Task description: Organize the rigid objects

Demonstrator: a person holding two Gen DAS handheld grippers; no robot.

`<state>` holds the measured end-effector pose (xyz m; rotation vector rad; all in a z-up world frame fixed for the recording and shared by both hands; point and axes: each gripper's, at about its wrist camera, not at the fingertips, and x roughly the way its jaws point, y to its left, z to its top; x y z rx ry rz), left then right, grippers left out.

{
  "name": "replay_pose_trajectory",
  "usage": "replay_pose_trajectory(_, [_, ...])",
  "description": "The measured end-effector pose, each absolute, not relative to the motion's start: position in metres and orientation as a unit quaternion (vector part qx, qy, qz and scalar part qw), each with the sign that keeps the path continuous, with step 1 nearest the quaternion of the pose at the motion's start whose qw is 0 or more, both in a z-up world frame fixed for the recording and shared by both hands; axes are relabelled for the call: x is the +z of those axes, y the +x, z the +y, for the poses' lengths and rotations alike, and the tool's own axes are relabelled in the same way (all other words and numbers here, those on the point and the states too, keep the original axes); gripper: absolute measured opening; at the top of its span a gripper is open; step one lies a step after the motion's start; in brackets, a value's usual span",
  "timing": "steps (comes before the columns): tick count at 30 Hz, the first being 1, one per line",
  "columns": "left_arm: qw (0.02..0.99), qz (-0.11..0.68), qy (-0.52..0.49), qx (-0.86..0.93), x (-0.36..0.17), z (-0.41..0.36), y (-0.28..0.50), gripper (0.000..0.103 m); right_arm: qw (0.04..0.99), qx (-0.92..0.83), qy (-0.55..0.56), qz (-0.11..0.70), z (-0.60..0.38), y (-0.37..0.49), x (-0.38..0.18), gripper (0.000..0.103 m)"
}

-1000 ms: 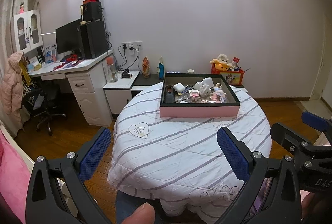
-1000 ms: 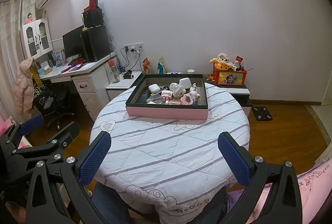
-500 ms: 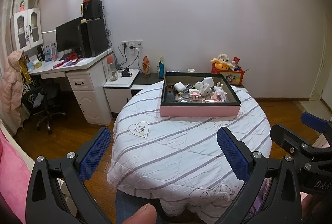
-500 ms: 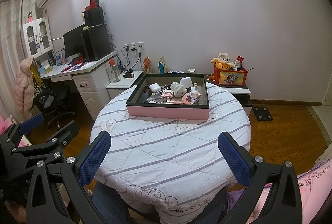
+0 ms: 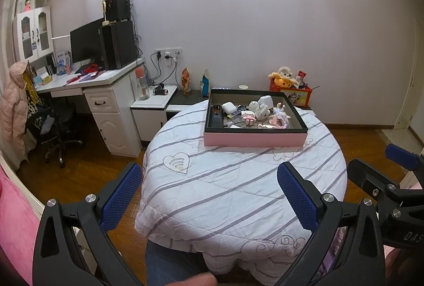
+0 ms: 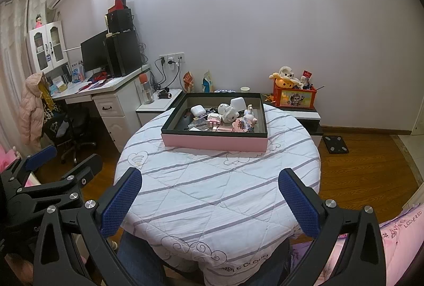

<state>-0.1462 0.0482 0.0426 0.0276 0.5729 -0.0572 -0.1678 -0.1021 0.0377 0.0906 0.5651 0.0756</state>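
A pink box with a dark rim [image 5: 254, 139] [image 6: 214, 143] stands at the far side of a round table covered with a striped white quilt [image 5: 238, 188] [image 6: 217, 190]. Inside lie several small items: a white earbud case [image 5: 227, 107] [image 6: 198, 109], a black remote [image 5: 215, 115], a white figurine [image 5: 258, 108] [image 6: 228, 112] and pink block toys [image 5: 278, 120] [image 6: 242, 124]. My left gripper [image 5: 209, 193] is open above the table's near edge, nothing between its fingers. My right gripper [image 6: 210, 196] is open too, equally far from the box.
A white desk [image 5: 106, 84] with a monitor and black speakers stands at the left, an office chair [image 5: 53, 127] beside it. Low cabinets [image 5: 156, 106] and an orange toy box [image 5: 291, 94] line the back wall. A scale [image 6: 335, 144] lies on the wood floor. The person's legs are under the table.
The left view has drifted slightly, so the coat at the left edge sits further out. The right view is nearly unchanged. Both grippers stay open.
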Motion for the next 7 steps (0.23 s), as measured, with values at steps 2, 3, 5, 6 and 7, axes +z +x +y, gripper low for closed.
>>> replay_pose_trajectory(2, [0.959, 0.283, 0.009, -0.035, 0.0409, 0.0486, -0.1452, 0.103, 0.958, 0.038, 0.044, 0.280, -0.1019, -0.1669, 0.0361, 0.103])
replay_pose_trajectory(3, [0.958, 0.283, 0.010, -0.036, 0.0398, 0.0476, -0.1450, 0.103, 0.958, 0.038, 0.044, 0.281, -0.1022, -0.1667, 0.0358, 0.103])
replay_pose_trajectory(5, [0.958, 0.284, 0.013, -0.037, 0.0385, 0.0458, -0.1448, 0.103, 0.958, 0.039, 0.044, 0.282, -0.1029, -0.1647, 0.0354, 0.103])
replay_pose_trajectory(6, [0.958, 0.285, 0.012, -0.037, 0.0381, 0.0450, -0.1442, 0.103, 0.958, 0.039, 0.044, 0.282, -0.1026, -0.1653, 0.0348, 0.103])
replay_pose_trajectory(7, [0.957, 0.287, 0.011, -0.039, 0.0374, 0.0445, -0.1439, 0.103, 0.957, 0.039, 0.045, 0.283, -0.1032, -0.1639, 0.0349, 0.103])
